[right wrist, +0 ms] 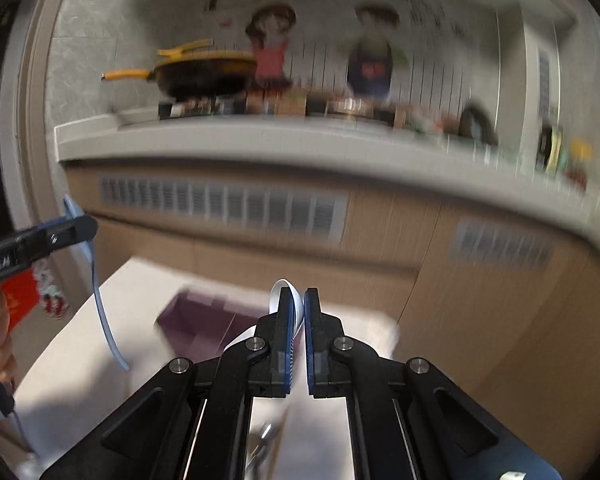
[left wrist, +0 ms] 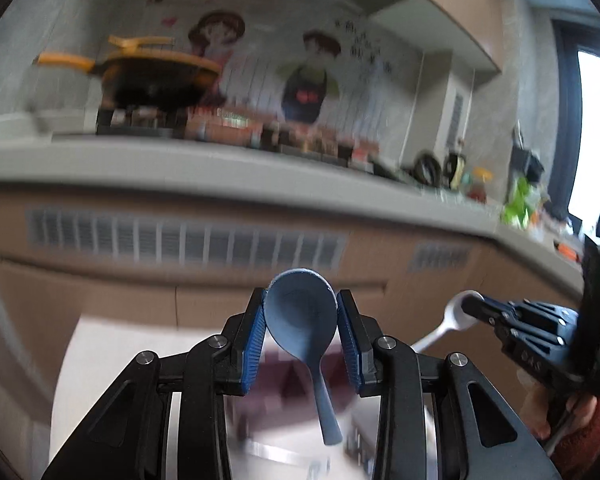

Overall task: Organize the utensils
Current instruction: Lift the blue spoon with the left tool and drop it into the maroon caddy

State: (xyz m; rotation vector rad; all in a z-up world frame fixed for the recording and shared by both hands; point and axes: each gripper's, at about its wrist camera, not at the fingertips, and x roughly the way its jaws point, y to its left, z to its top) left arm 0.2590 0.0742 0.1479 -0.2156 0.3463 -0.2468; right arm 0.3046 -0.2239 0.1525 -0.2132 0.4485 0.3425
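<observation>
My left claw (left wrist: 300,320) clamped across the bowl of a blue spoon (left wrist: 302,316), handle hanging down, my right claw (right wrist: 299,312) pinched tight on a white spoon (right wrist: 296,300), both tipped slightly downward over a white table (right wrist: 80,340), purple tray (right wrist: 196,320) beneath, kitchen counter (left wrist: 220,176) beyond.

Both pictures are quite bright, lit by daylight. In the left wrist view a window (left wrist: 594,132) at the right edge glows plain white, with nothing to see in it. The far things are smeared with blur: the counter (left wrist: 220,176), the yellow pan (left wrist: 156,76) and the wall drawings (left wrist: 260,64) all look soft and streaky. The black fingers (left wrist: 256,332) up close stay sharp. The round lens bends straight lines into curves, and the corners go black. The right wrist view is a bit dimmer on its left side.
</observation>
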